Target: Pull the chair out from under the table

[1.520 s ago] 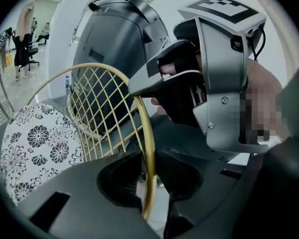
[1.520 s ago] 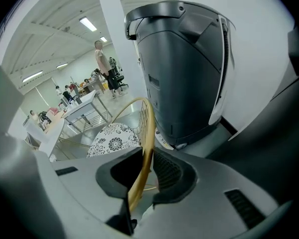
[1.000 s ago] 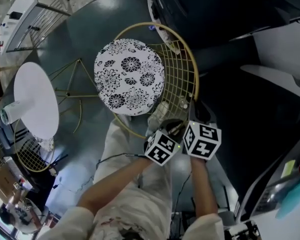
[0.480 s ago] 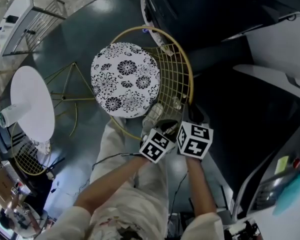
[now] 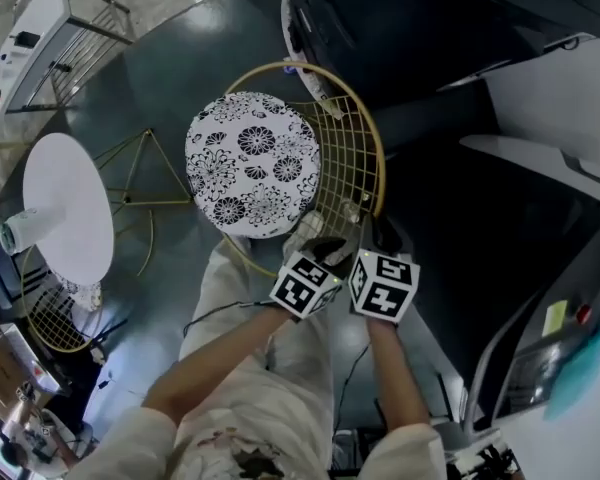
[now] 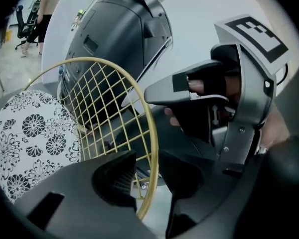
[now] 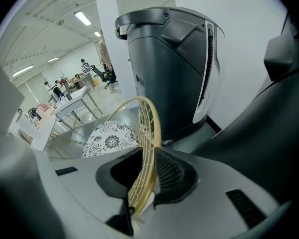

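the left tool (image 6: 149,176) has just been opening, jaws spreading loose around the rim of the gold wire chair (image 5: 250,163); the right tool (image 7: 147,178) is pinching it. the chair is standing apart from the round white bench (image 5: 70,203), so the pull seems done.

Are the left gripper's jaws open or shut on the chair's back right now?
Open. On the left gripper the jaws have just been opening, and the gold chair rim stands between them, neither pad pressing it.

dk grey machine (image 7: 169,68); white metal-leg bench (image 5: 42,18)
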Demonstrator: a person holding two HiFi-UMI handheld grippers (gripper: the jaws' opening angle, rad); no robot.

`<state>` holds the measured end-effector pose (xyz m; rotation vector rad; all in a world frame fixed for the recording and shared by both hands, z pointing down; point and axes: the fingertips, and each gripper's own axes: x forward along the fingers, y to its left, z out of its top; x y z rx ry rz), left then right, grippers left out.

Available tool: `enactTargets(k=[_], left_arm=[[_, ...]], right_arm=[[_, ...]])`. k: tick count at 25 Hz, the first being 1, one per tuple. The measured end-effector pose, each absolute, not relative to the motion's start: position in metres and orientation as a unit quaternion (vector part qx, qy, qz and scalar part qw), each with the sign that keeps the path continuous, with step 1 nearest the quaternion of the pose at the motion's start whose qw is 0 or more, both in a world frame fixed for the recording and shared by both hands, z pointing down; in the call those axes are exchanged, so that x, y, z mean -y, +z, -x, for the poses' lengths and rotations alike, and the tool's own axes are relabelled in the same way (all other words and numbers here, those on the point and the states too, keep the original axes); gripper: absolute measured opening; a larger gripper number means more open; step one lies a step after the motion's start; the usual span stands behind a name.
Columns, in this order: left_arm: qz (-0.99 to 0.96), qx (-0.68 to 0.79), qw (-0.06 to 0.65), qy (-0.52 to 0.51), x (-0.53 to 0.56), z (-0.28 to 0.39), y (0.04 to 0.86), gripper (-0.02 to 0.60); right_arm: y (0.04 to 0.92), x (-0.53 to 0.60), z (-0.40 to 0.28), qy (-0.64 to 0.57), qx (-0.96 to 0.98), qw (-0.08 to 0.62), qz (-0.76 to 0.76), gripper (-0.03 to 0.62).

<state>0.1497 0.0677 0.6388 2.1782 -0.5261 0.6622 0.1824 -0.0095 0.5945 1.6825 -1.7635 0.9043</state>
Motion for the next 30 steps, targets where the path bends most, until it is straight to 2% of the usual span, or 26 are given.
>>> enactTargets(k=[10,23,30], left_arm=[[-0.860,0.271,0.357,0.243,-0.029,-0.082,0.597,0.120],[-0.856,0.365,0.321,0.177,-0.013,0.035,0.470,0.118],[-0.847,0.425,0.271,0.171,-0.021,0.106,0.399,0.063]], right_arm=[[0.562,0.014,-0.141,0.317,0.686,0.245,-0.607,0.061],[0.438,0.015,-0.039,0.228,0.766,0.220,-0.559,0.017],[0.381,0.006,0.019,0.200,0.800,0.196,-0.531,0.009]])
